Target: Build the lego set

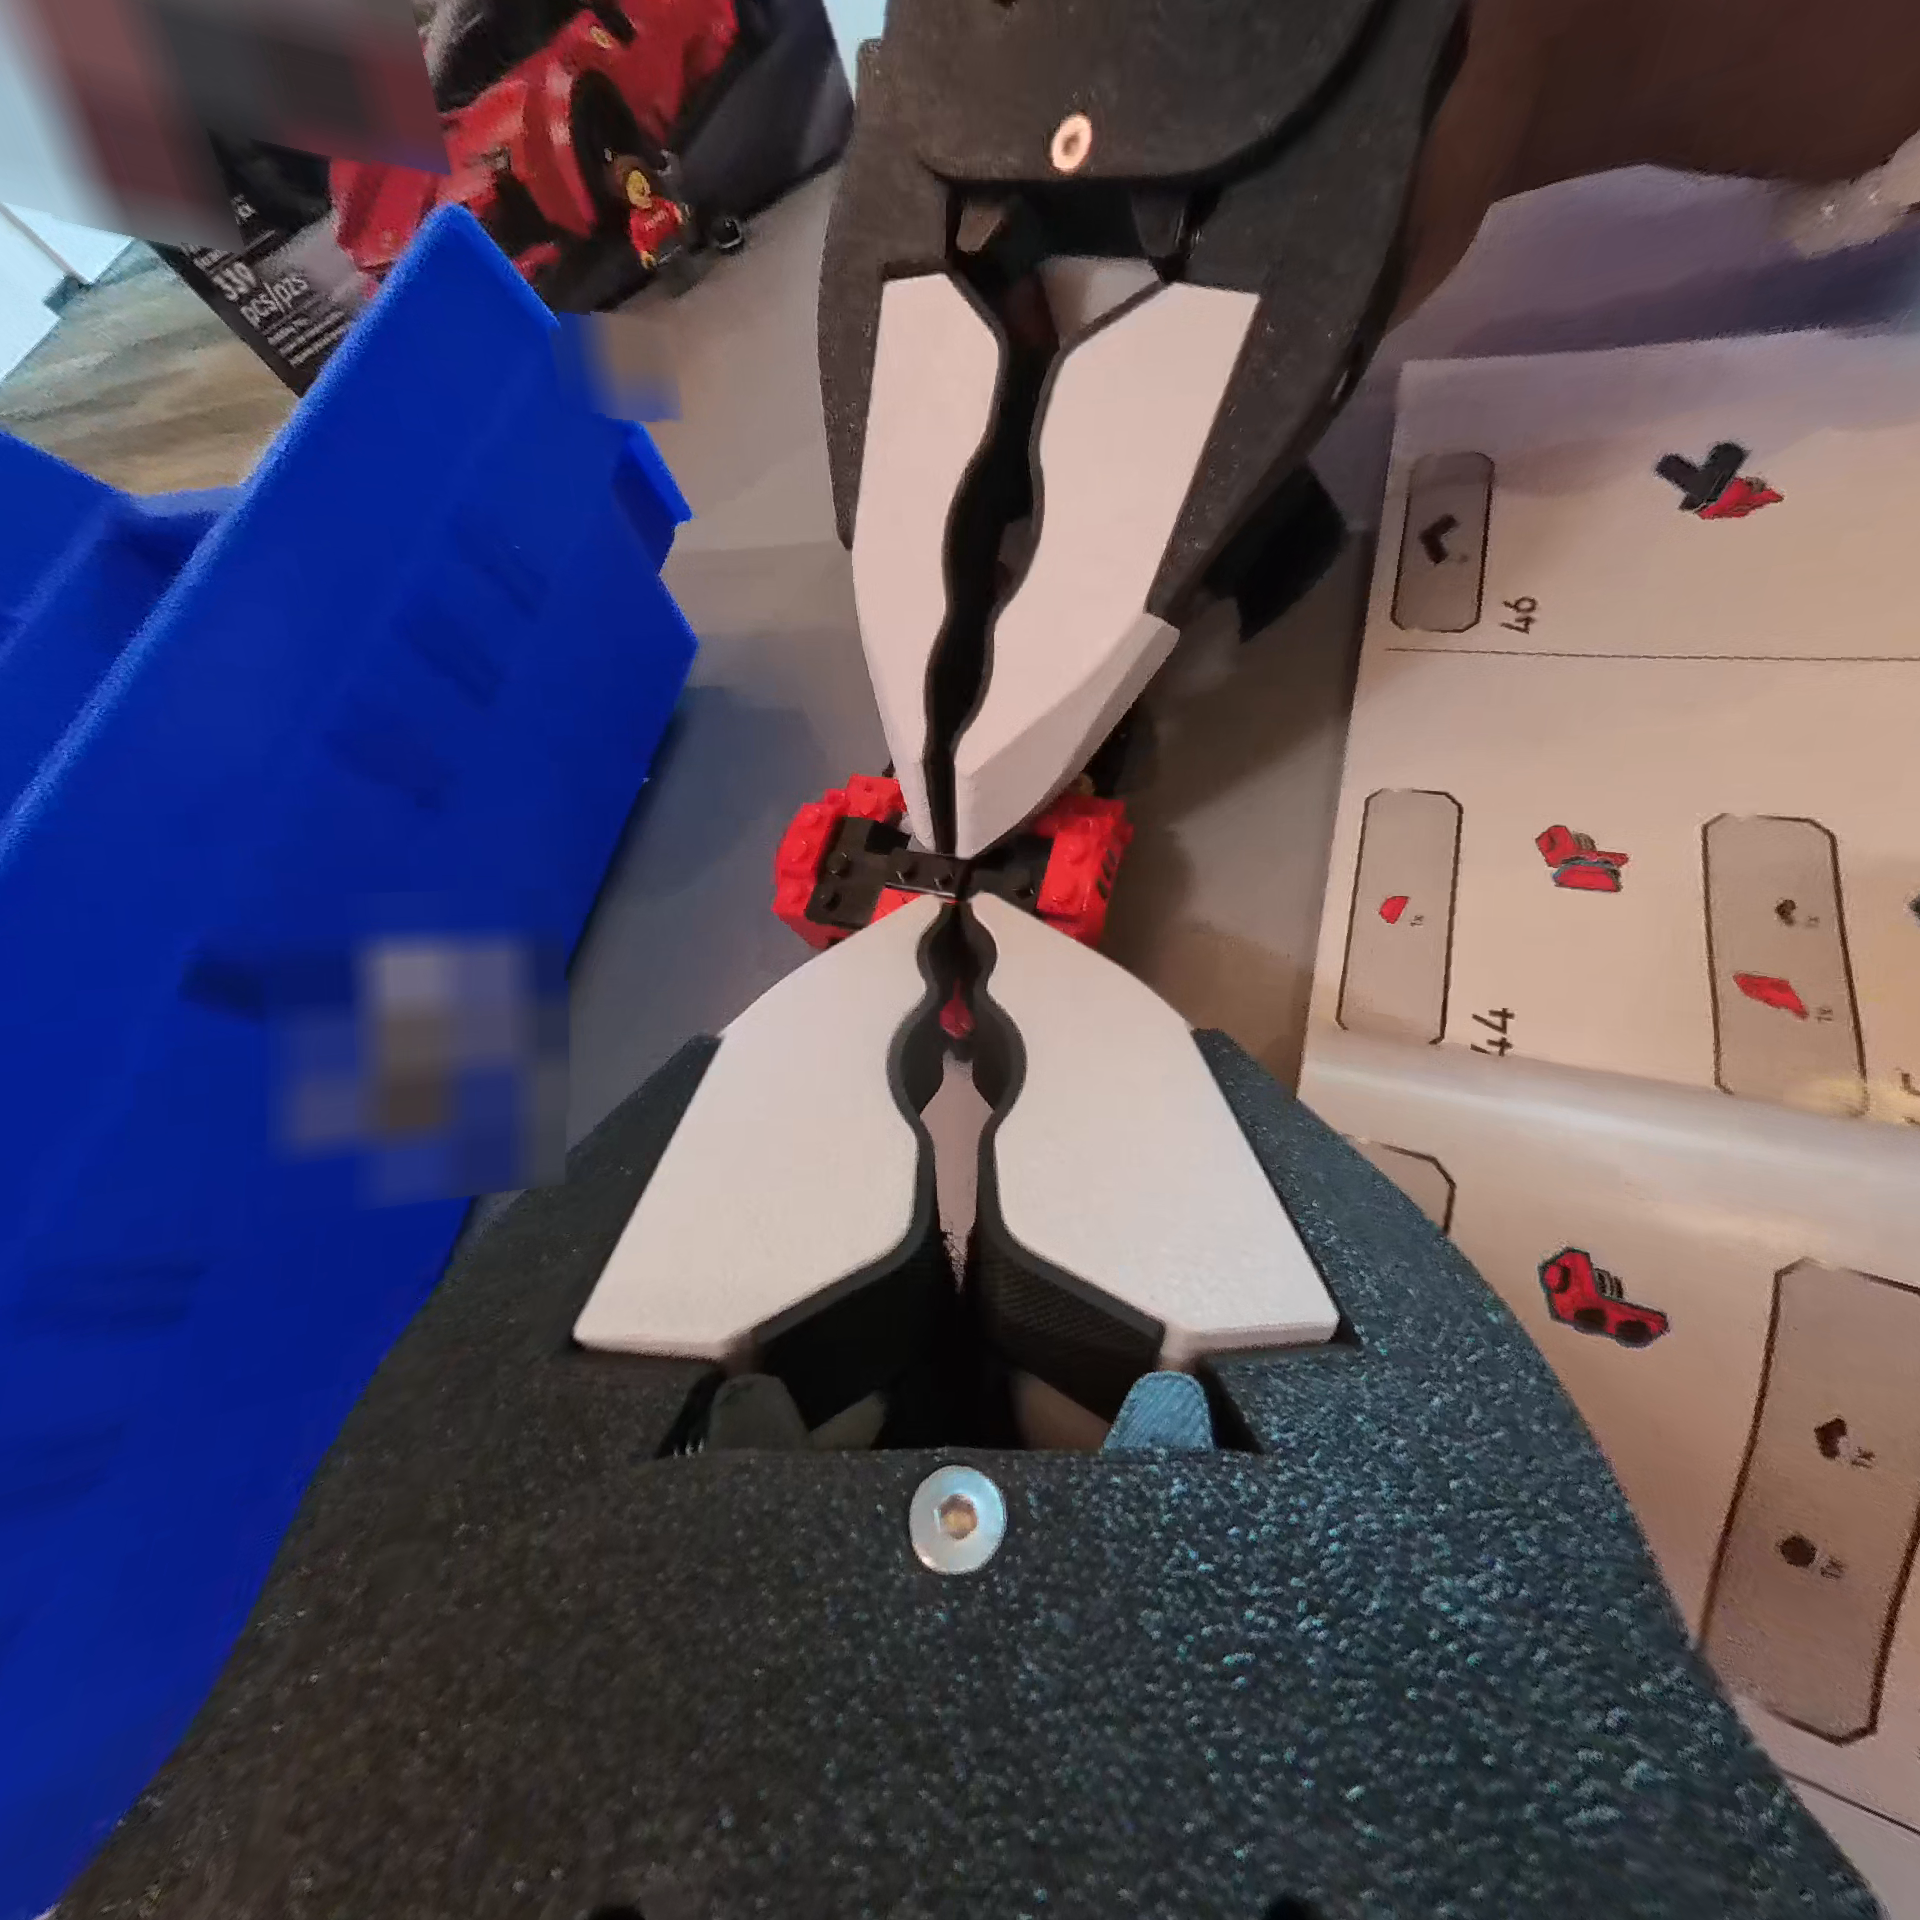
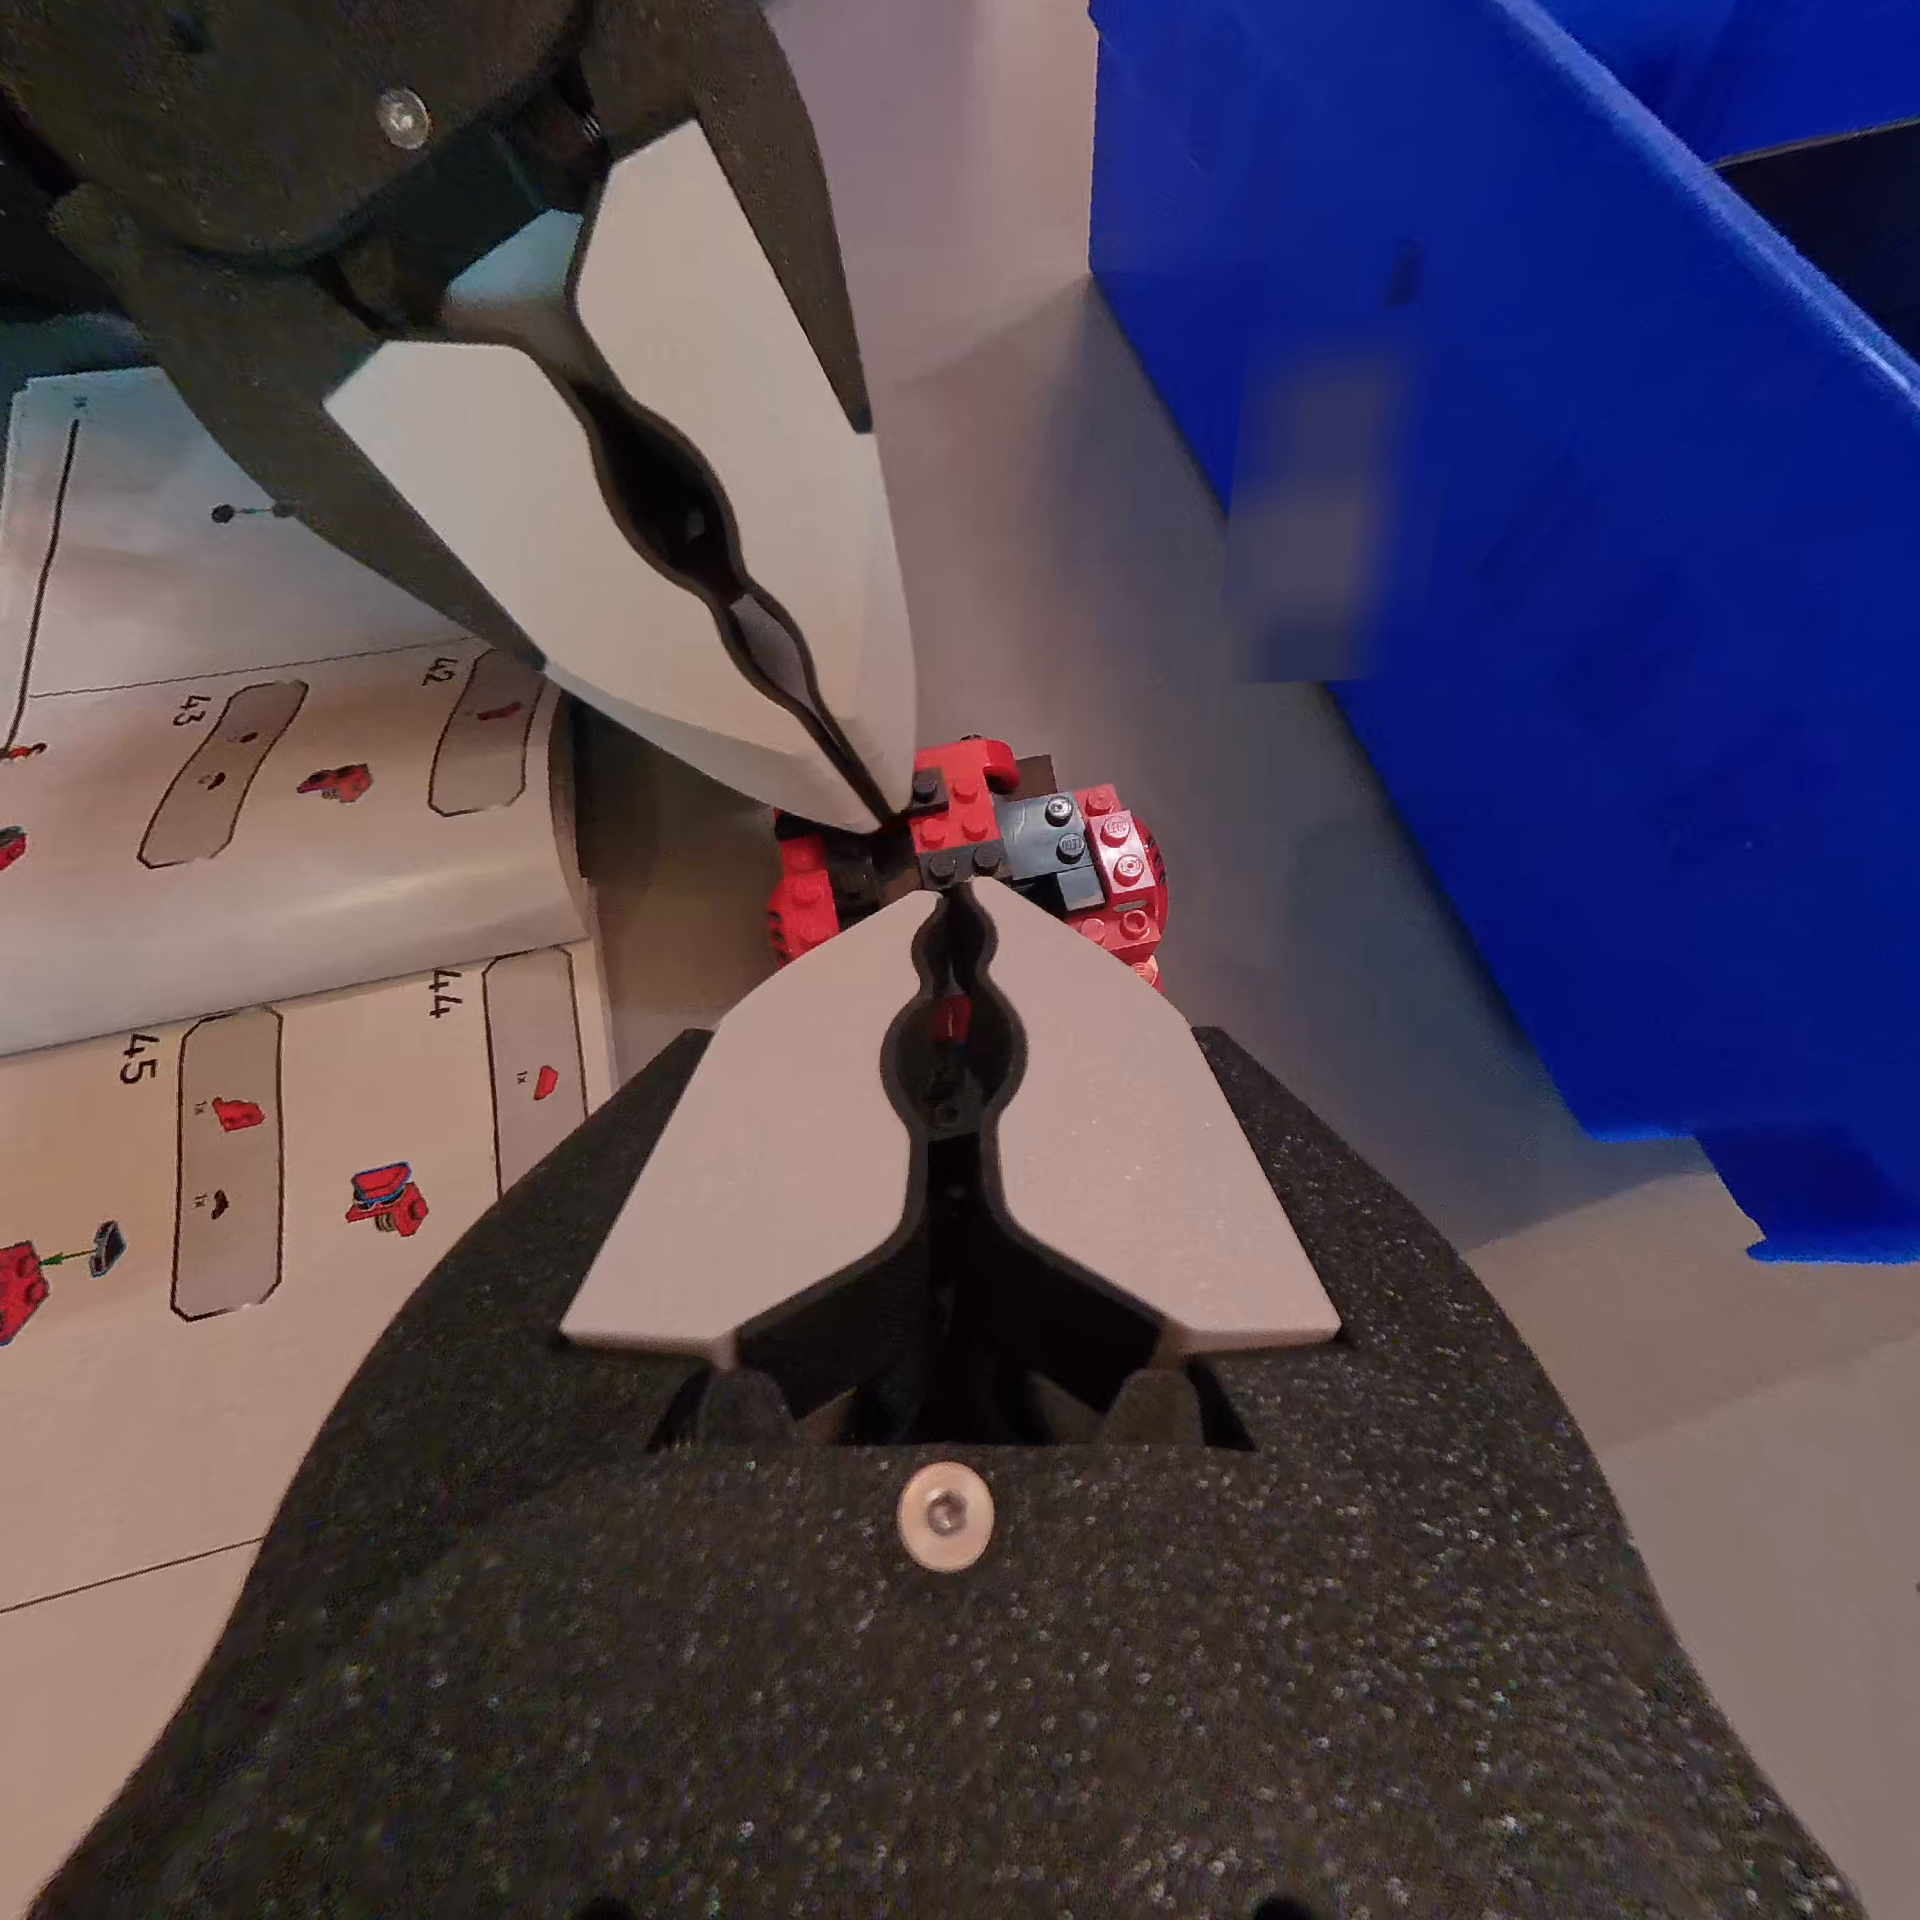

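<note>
In the left wrist view, the left gripper [image 1: 951,902] fills the lower frame, its black body nearest the lens and its pale grey fingers [image 1: 800,1143] drawn together until only a thin wavy slit remains between them. Their tips press on a black plate at the middle of the lego model [image 1: 951,868], a small red and black build sitting on the grey table [image 1: 727,582]. The right gripper [image 1: 940,821] reaches in from the top of the frame, its fingers likewise nearly together, tips meeting the model from the far side. A blue bin [image 1: 343,727] stands to the left, the instruction booklet [image 1: 1621,935] lies open to the right, and the set's box [image 1: 582,156] stands behind the bin.

In the right wrist view, the right gripper [image 2: 954,896] is nearest, fingers [image 2: 1122,1132] closed to a narrow gap, with their tips against the black studded edge of the lego model [image 2: 997,842]; whether they truly pinch it I cannot tell. The left gripper [image 2: 894,816] slants in from the upper left, its tips closed at the model's red plate. The booklet [image 2: 260,1039] lies at the left, the blue bin [image 2: 1507,520] just beside the model at the right.
</note>
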Demonstrator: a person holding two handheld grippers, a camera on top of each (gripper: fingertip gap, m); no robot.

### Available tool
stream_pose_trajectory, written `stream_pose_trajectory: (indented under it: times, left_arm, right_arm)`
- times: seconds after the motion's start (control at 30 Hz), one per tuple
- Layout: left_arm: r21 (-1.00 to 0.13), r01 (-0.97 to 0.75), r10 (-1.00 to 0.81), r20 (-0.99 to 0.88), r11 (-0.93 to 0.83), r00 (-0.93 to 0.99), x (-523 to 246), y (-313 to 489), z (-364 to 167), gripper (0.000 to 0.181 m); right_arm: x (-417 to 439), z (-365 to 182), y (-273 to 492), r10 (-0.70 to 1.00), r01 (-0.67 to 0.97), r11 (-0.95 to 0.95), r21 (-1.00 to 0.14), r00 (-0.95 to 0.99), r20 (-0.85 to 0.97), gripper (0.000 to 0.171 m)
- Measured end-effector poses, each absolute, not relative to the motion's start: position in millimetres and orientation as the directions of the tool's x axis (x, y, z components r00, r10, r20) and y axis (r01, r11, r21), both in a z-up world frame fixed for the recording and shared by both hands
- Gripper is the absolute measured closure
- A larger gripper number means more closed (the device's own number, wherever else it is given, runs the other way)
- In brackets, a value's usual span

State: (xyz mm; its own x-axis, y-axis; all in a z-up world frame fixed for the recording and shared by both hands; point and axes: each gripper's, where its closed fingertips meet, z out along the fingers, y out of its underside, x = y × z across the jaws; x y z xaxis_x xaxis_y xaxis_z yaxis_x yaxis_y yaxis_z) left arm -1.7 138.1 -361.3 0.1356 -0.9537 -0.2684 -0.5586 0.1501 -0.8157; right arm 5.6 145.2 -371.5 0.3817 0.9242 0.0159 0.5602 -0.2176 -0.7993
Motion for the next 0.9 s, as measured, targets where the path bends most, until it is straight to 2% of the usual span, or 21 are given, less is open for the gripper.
stream_pose_trajectory:
  times: [0.4, 0.43, 0.57, 0.67, 0.83, 0.9]
  left_arm:
    - [-0.809, -0.571, -0.940, -0.288, 0.138, 0.182, -3.7, 145.3, -356.1, 0.181]
    - [-0.825, -0.546, -0.932, -0.298, 0.144, 0.205, -6.0, 145.7, -347.4, 0.181]
    - [-0.884, -0.446, -0.920, -0.282, 0.139, 0.273, -28.0, 130.7, -306.3, 0.165]
    - [-0.926, -0.363, -0.940, -0.210, 0.103, 0.269, -51.0, 101.0, -291.6, 0.155]
    - [-0.962, -0.267, -0.961, -0.125, 0.056, 0.248, -71.8, 62.1, -301.4, 0.120]
    - [-0.968, -0.242, -0.961, -0.125, 0.065, 0.245, -73.8, 54.5, -306.0, 0.113]
  right_arm:
    - [8.6, -371.1, 146.2, 0.919, 0.612, -0.215, -0.761, 0.391, 0.055, 0.171]
    - [11.2, -368.6, 149.0, 0.909, 0.614, -0.218, -0.759, 0.411, 0.072, 0.156]
    - [9.1, -332.5, 145.7, 0.896, 0.437, -0.229, -0.870, 0.445, -0.013, 0.130]
    - [11.7, -335.8, 134.9, 0.893, 0.493, -0.243, -0.835, 0.449, 0.006, 0.099]
    - [-26.1, -327.5, 107.4, 0.918, 0.492, -0.218, -0.843, 0.397, -0.006, 0.086]
    - [-45.4, -323.6, 100.1, 0.928, 0.500, -0.210, -0.840, 0.373, -0.010, 0.084]
